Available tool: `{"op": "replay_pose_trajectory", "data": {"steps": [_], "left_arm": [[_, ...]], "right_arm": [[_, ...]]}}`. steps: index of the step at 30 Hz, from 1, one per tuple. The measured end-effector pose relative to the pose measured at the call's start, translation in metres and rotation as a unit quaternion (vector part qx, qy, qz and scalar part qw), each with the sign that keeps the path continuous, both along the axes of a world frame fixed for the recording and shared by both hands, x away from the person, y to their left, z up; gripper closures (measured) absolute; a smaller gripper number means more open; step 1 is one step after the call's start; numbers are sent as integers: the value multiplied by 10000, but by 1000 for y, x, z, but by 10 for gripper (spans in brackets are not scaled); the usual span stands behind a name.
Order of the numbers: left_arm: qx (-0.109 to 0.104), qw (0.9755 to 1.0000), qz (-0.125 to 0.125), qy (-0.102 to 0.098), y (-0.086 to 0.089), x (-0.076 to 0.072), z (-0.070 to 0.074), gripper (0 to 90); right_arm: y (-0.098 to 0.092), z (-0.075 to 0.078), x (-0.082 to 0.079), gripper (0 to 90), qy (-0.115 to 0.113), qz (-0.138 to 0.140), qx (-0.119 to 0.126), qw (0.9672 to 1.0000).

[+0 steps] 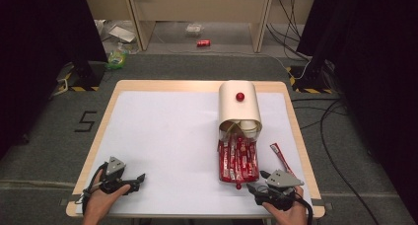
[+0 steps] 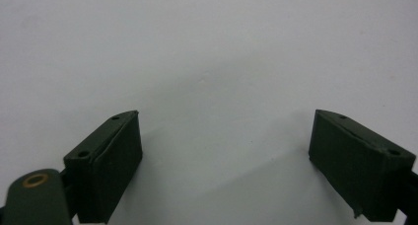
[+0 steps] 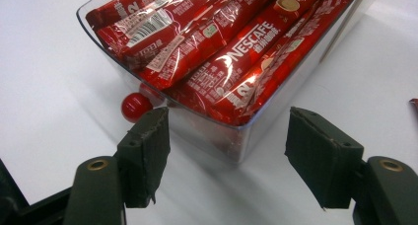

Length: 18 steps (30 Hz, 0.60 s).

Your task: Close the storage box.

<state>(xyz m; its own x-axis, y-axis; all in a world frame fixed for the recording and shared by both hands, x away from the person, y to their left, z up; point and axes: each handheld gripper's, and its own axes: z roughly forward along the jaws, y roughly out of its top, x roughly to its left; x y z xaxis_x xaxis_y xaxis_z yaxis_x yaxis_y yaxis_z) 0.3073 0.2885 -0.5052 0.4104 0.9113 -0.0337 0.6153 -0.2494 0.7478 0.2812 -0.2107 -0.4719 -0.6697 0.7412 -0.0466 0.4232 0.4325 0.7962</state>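
A clear plastic drawer (image 1: pixel 238 161) packed with red Nescafe sachets (image 3: pixel 231 52) sticks out toward me from a cream rounded box (image 1: pixel 239 106), which has a red knob (image 1: pixel 240 96) on top. The drawer's front carries its own red knob (image 3: pixel 136 106). My right gripper (image 1: pixel 259 181) is at the drawer's front right corner, and in the right gripper view (image 3: pixel 226 156) its jaws stand wide apart with the corner just ahead of them and the pads touching nothing. My left gripper (image 1: pixel 139 182) rests at the front left, open over bare white table (image 2: pixel 224 151).
One loose red sachet (image 1: pixel 281 157) lies on the white tabletop (image 1: pixel 167 131) to the right of the drawer. White cups (image 1: pixel 249 127) show inside the box's opening. Beyond the table's far edge the floor holds cables, stands and a red can (image 1: pixel 203 43).
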Motion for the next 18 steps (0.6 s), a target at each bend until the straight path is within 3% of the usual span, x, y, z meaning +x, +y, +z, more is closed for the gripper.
{"op": "replay_pose_trajectory", "data": {"steps": [18], "left_arm": [[1,10000,-1,0,0,0,0,121]], "right_arm": [[2,1,5,342,-147,-72,52,9999]]}}
